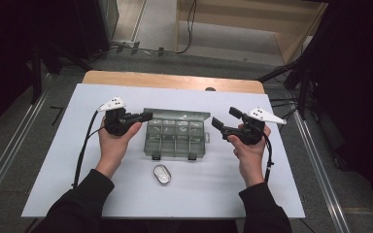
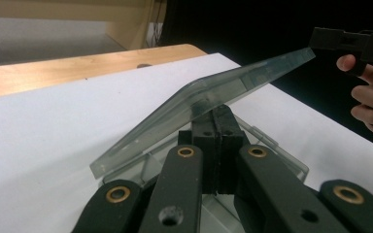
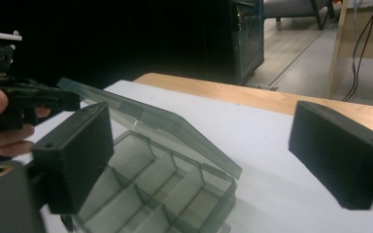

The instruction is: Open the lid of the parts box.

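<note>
Between both grippers, compartment box (image 1: pixel 176 138) sitting on surface (image 1: pixel 53 155), lid (image 2: pixel 209 99) half raised. Left gripper (image 2: pixel 217 127) fully closed, propping lid from underneath; right gripper (image 3: pixel 199 160) gaping wide, holding nothing, hovering just beside box's other end. Tip: keep lifting slow, steady box with right so it isn't sliding.

Surface (image 1: pixel 126 77): wooden top, light brown, covered almost wholly by a white sheet (image 1: pixel 53 160). On the sheet: one clear compartment box (image 1: pixel 175 138), lid raised, centre; one small oval tin (image 1: pixel 162 174), seemingly metal, just in front of the box, apart from it.
</note>
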The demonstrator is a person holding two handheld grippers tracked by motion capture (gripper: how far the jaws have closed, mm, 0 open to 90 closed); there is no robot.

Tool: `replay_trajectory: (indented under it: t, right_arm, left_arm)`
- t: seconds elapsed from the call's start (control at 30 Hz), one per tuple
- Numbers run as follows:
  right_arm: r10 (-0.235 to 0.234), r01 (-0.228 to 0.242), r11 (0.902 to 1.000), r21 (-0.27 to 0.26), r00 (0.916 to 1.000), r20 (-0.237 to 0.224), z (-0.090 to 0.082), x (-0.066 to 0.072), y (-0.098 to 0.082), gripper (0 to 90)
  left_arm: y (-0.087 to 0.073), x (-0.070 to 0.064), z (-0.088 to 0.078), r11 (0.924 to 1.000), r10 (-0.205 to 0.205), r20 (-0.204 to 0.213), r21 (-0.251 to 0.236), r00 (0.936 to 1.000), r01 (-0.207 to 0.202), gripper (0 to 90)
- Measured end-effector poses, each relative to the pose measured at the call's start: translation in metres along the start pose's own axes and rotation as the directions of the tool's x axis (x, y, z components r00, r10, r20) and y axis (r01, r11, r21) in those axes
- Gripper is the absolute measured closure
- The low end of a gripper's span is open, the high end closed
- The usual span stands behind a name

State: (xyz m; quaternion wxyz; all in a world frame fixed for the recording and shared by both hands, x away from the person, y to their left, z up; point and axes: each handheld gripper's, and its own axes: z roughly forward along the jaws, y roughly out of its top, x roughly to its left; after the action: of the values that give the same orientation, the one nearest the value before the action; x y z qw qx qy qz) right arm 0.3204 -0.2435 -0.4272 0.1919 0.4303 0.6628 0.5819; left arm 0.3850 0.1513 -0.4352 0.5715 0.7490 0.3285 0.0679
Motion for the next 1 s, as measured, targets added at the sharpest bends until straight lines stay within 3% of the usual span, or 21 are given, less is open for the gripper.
replay_trajectory:
  t: [0.07,0.3,0.37,0.53,0.7,0.9,1.0]
  right_arm:
    - [-0.017,0.017,0.9996,0.022,0.9996,0.023,0.005,0.002,0.003,13.0]
    - [-0.109,0.101,0.9921,0.075,0.9878,0.111,0.029,0.017,0.008,33.1]
    - [-0.1,0.09,0.993,0.076,0.9863,0.131,0.036,0.015,0.008,36.3]
    - [-0.066,0.057,0.9959,0.07,0.9897,0.127,0.051,0.009,0.004,47.5]
    - [0.058,-0.06,0.9979,0.022,0.9931,0.102,0.057,0.0,0.003,59.5]
    - [0.046,-0.051,0.9983,0.029,0.9884,0.145,0.064,-0.004,0.002,67.8]
    - [0.004,-0.009,0.9997,0.025,0.9833,0.182,0.067,-0.002,0.003,69.7]
  left_arm:
    - [0.004,0.002,0.001,1.0,0.0,-0.012,-0.009,0.9999,0.0,89.0]
    - [0.014,0.008,0.005,0.999,-0.006,-0.05,-0.044,0.9988,0.003,89.0]
    - [0.016,0.009,0.006,0.9987,-0.008,-0.057,-0.05,0.9984,0.005,89.0]
    - [0.019,0.011,0.01,0.9978,-0.01,-0.076,-0.066,0.9971,0.005,89.0]
    - [0.02,0.015,0.015,0.9981,-0.013,-0.088,-0.061,0.9961,0.007,88.9]
    - [0.019,0.018,0.018,0.9977,-0.021,-0.102,-0.067,0.9946,0.014,88.9]
    - [0.018,0.018,0.018,0.9986,-0.004,-0.114,-0.053,0.9934,-0.002,88.9]
